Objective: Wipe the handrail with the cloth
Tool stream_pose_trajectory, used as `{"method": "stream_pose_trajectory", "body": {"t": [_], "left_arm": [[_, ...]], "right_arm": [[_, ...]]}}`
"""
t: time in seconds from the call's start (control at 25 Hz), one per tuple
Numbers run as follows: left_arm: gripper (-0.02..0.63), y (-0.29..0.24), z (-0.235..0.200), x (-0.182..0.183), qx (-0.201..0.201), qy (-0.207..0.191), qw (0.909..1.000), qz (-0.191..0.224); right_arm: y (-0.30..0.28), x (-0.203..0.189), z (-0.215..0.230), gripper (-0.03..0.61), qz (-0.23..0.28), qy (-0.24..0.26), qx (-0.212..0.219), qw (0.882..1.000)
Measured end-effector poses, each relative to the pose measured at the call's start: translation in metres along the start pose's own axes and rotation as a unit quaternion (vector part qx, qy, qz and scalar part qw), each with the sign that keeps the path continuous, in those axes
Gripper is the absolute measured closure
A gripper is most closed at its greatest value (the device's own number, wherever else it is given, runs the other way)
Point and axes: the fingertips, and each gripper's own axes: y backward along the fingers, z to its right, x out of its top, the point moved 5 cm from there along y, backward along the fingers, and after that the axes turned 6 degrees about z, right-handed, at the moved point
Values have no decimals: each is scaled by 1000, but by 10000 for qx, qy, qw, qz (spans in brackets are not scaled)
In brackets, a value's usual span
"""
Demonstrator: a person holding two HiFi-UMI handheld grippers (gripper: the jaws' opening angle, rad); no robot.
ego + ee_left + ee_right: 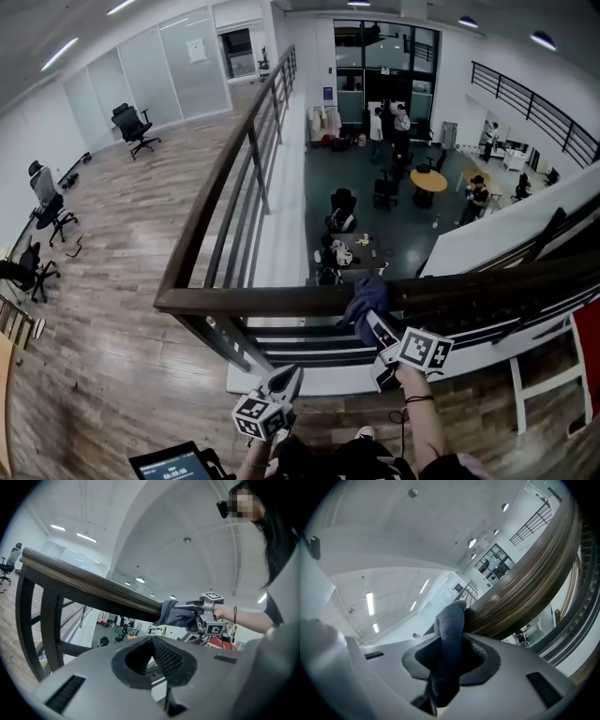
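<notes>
Grey plastic left gripper (287,379) hangs low by the body, jaws together, nothing between. Ahead, the right gripper (373,322), forearm stretched forward, clamps the blue-grey cloth (366,295) against the dark wooden handrail (262,300). The small screen's (173,464) digits are unreadable.

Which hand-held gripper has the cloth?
The right hand-held gripper: its jaws are shut on the blue cloth, which lies against the handrail. The left hand-held gripper is shut on nothing, off the handrail.

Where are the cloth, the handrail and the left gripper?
cloth (366,298), head view, bunched blue-grey middle.
handrail (244,300), head view, wooden top bar.
left gripper (286,380), head view, between its jaw tips.
</notes>
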Motion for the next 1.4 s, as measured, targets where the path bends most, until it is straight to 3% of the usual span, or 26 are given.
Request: {"method": "stream_pose_trajectory", "body": {"t": [0.32,0.52,0.8,1.0,1.4], "left_arm": [[614,-101,113,-32,-335,174,9992,-134],[614,-136,158,-45,-599,215,9976,-290],[614,-164,177,-55,-710,232,9965,-364],[614,-165,186,-53,-676,245,9963,-464],[614,-140,175,-54,-196,295,9969,-695]], "right_arm": [[106,121,118,486,316,115,-567,9978],[162,168,182,486,657,77,-946,9933],[234,235,272,486,1048,169,-1524,9826],[290,290,326,486,1165,435,-2141,9689],[362,357,408,486,1439,840,-3067,9371]]}}
